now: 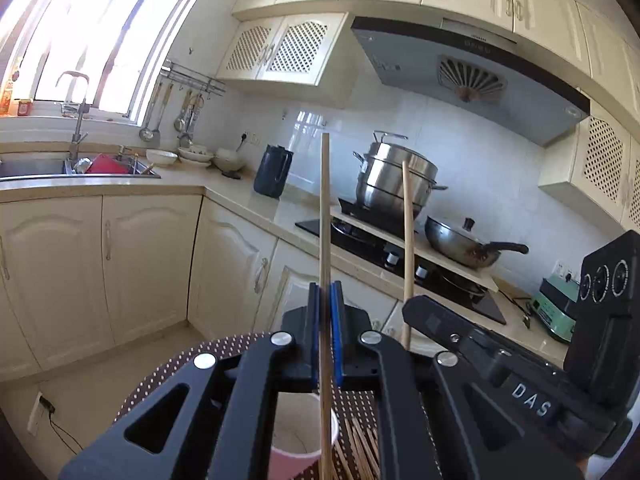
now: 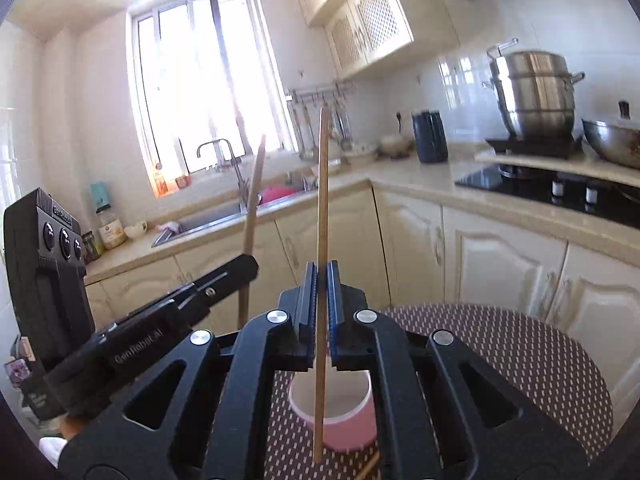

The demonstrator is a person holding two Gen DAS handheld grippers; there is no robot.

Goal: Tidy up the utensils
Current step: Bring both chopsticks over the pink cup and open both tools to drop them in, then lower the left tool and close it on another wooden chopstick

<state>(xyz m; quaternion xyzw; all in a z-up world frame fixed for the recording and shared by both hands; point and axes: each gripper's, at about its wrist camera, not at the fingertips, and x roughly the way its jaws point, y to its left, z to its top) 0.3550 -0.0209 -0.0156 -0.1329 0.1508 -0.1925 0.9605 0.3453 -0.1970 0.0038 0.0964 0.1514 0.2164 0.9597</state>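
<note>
My left gripper (image 1: 326, 296) is shut on a wooden chopstick (image 1: 325, 216) that stands upright, its lower end by the rim of a pink cup (image 1: 298, 446) below. My right gripper (image 2: 322, 280) is shut on a second upright chopstick (image 2: 321, 200), above the same pink cup (image 2: 344, 424), its lower end in front of the cup. Each view shows the other gripper and its chopstick to the side: the right one (image 1: 408, 240) in the left wrist view, the left one (image 2: 252, 216) in the right wrist view. Loose chopsticks (image 1: 360, 452) lie on the dotted mat (image 2: 520, 360) beside the cup.
The cup stands on a round table with a brown dotted mat. Beyond are cream kitchen cabinets (image 1: 152, 264), a sink (image 1: 48, 168), a black kettle (image 1: 274, 176), a steel steamer pot (image 1: 394, 180) and a wok (image 1: 464, 240) on the stove.
</note>
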